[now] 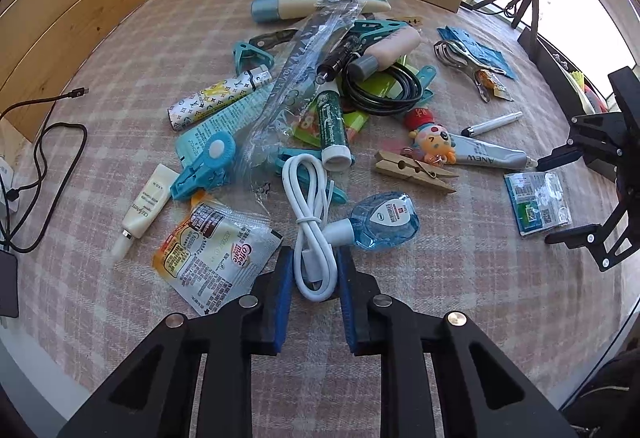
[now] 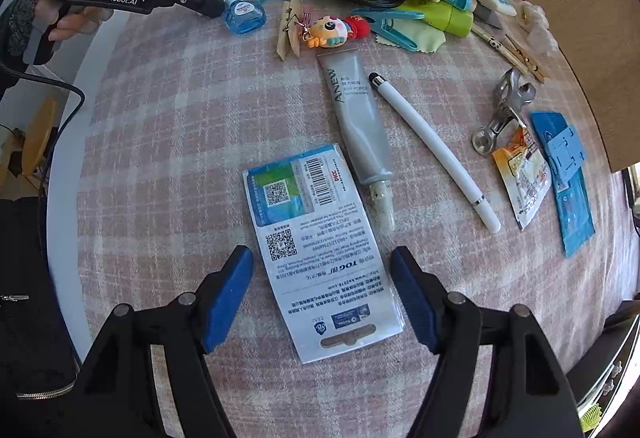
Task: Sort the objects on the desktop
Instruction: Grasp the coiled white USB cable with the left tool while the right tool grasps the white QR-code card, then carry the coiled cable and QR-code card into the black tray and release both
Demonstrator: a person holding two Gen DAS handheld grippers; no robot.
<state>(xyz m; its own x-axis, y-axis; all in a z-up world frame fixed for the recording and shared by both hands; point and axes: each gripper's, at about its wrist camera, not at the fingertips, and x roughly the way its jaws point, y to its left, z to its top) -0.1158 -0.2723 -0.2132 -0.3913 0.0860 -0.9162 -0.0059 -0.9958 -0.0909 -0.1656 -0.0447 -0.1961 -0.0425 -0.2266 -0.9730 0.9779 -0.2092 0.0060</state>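
Left wrist: left tongs (image 1: 314,278) nearest, pads either side of white USB cable (image 1: 310,222) bundle, touching it; looks clamped on cable's looped end. Cable sits at near edge of clutter pile on checked surface (image 1: 460,298), beside blue bottle (image 1: 386,222) and Coffee-mate sachet (image 1: 212,250); edge item, easiest first pick.

Right wrist: right tongs (image 2: 322,298) apart, straddling flat blue-white packet (image 2: 316,238), pads not touching it. Packet lies alone, clear of ANEW tube (image 2: 356,122) and white stylus (image 2: 436,154); likely next grab.
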